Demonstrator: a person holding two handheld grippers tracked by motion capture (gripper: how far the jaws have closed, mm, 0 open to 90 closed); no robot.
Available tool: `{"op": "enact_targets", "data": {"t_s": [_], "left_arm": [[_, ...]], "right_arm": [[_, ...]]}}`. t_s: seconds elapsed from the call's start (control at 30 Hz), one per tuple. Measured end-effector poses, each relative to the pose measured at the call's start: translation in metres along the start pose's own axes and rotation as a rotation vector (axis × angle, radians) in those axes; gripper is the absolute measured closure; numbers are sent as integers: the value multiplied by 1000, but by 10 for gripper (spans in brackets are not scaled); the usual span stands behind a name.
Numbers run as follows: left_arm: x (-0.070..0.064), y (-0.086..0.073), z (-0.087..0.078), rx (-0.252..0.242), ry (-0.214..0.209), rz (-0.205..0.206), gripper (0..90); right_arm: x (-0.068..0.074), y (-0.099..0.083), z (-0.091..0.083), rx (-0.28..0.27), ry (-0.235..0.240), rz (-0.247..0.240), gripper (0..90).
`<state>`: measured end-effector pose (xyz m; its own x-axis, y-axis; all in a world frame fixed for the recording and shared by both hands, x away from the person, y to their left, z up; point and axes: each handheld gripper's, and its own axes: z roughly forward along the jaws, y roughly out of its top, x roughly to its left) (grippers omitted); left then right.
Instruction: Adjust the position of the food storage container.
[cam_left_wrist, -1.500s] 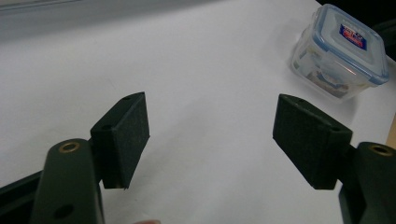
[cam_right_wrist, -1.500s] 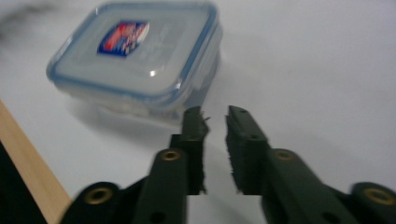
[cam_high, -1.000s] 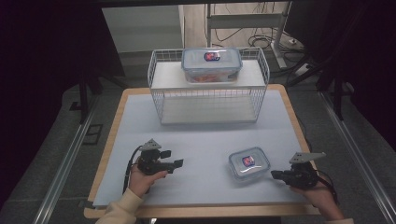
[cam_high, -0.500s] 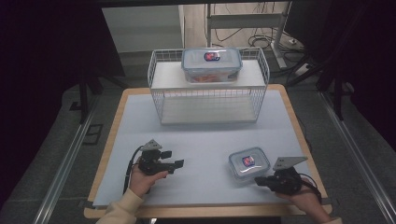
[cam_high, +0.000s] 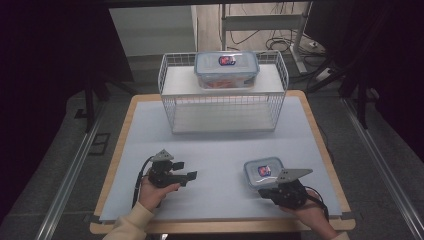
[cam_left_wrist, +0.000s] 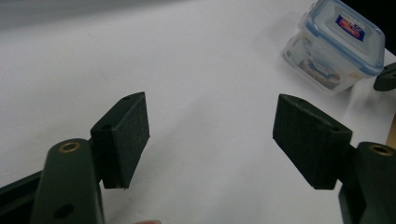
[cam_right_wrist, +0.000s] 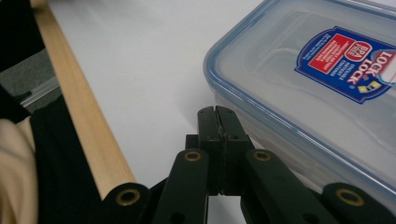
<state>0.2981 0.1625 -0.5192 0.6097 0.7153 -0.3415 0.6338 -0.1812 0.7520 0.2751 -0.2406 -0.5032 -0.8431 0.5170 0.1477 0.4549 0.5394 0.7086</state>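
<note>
Clear blue-rimmed container (cam_right_wrist: 322, 79), red-blue label, perhaps food inside

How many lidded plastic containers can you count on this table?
2: a larger container on top of the wire rack, and a smaller container beside the right gripper.

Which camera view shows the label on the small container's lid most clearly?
The right gripper view: the small container is close and its label is readable. The left gripper view shows the label small and far off. The high view shows it as a colour patch.
</note>
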Motion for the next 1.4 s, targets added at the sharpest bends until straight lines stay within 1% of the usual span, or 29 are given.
{"op": "enact_targets", "data": {"t_s": [0.33, 0.47, 0.53, 0.57, 0.63, 0.67, 0.77, 0.83, 0.9, 0.93, 1.0, 1.03, 1.07, 1.13, 1.17, 1.2, 1.27, 1.4], "left_arm": [[0, -1, 2, 6, 2, -1, 265], [0, -1, 2, 7, 3, -2, 265], [0, -1, 2, 6, 3, -2, 265], [0, -1, 2, 5, 4, -1, 265], [0, -1, 1, 4, 3, -2, 265], [0, -1, 1, 3, 3, -2, 265], [0, -1, 0, 0, 2, -4, 265], [0, -1, 0, 0, 2, -4, 265], [0, -1, -1, -1, 3, -5, 265], [0, 0, -1, -1, 3, -5, 265], [0, 0, -1, -1, 4, -5, 265], [0, 0, 0, 0, 5, -6, 265], [0, -1, 0, 4, 5, -6, 264], [0, -1, 1, 8, 6, -5, 265], [0, -1, 1, 9, 5, -5, 264], [-1, -1, 1, 9, 6, -5, 264], [-1, -1, 1, 9, 6, -5, 264], [0, -1, 1, 9, 6, -5, 264]], "right_arm": [[1, 9, 13, -24, -48, 27, 894], [2, 10, 17, -32, -62, 33, 894], [3, 10, 17, -29, -64, 31, 894], [3, 10, 16, -30, -57, 31, 894], [4, 10, 10, -43, -54, 33, 894], [5, 10, 3, -63, -56, 30, 894], [1, 6, -17, -97, -83, 47, 894], [-9, -3, -36, -123, -125, 86, 894], [-22, -11, -50, -143, -171, 129, 894], [-28, -15, -56, -153, -198, 147, 894], [-40, -23, -62, -150, -240, 177, 894], [-44, -25, -62, -145, -255, 200, 895], [-51, -29, -60, -128, -262, 230, 894], [-57, -32, -53, -84, -269, 250, 895], [-59, -32, -50, -70, -263, 255, 894], [-59, -32, -44, -52, -258, 252, 894], [-58, -29, -36, -33, -258, 242, 895], [-56, -23, -26, -27, -255, 232, 895]]}}
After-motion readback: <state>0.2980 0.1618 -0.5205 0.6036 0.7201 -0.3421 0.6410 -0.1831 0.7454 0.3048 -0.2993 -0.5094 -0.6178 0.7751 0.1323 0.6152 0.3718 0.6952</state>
